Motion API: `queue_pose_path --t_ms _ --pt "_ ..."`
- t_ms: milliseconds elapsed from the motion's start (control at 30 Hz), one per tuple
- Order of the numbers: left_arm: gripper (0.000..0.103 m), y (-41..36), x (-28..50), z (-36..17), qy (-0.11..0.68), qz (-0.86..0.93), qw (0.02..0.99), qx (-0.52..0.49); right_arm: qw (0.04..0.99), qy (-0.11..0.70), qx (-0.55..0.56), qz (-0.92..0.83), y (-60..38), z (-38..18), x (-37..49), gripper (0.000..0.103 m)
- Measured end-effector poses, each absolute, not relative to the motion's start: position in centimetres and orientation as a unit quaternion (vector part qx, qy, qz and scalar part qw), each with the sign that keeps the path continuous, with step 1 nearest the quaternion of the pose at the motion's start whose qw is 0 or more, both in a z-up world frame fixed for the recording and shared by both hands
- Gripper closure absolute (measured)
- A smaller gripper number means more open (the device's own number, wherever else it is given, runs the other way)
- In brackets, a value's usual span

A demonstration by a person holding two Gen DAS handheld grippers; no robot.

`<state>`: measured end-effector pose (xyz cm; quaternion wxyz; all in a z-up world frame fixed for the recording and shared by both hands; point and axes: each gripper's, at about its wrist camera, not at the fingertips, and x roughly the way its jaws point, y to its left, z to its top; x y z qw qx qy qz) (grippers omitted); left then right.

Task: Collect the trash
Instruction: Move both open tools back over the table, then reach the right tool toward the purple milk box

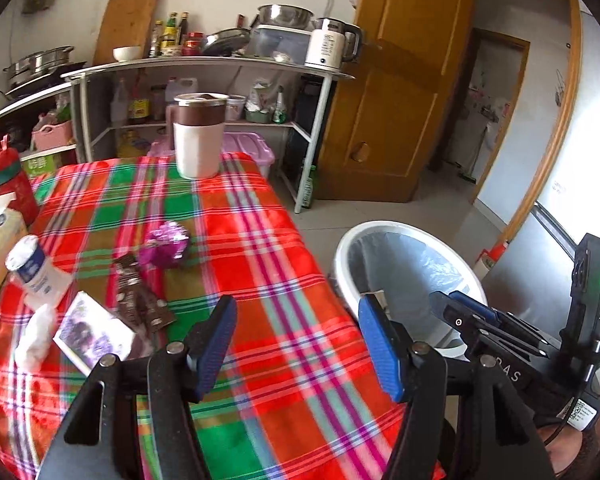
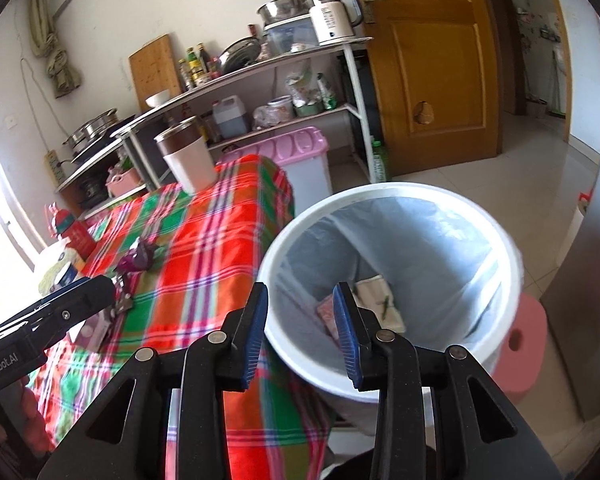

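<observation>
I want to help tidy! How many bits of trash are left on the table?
4: purple foil ball mid-table, brown wrapper before it, printed card and white tissue wad nearest. Others may be hidden.

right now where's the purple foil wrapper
In the left wrist view, the purple foil wrapper lies left of centre on the plaid cloth, just beyond the brown wrapper.
</observation>
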<state>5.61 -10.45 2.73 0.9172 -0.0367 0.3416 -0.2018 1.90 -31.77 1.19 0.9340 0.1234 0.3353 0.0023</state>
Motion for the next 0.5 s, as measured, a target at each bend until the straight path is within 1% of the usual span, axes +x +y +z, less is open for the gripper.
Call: queue_pose_path --t_ms 200,500 --pt "0.038 -6.1 5.4 2.1 0.344 -0.162 0.923 -0.058 0.935 0.337 0.104 0.045 -28.0 1.0 2.6 0.067" --pt "0.037 0.4 4.8 1.0 0.343 -0.101 0.93 -0.081 0.926 0.355 0.074 0.108 -22.3 0.1 4.0 0.063"
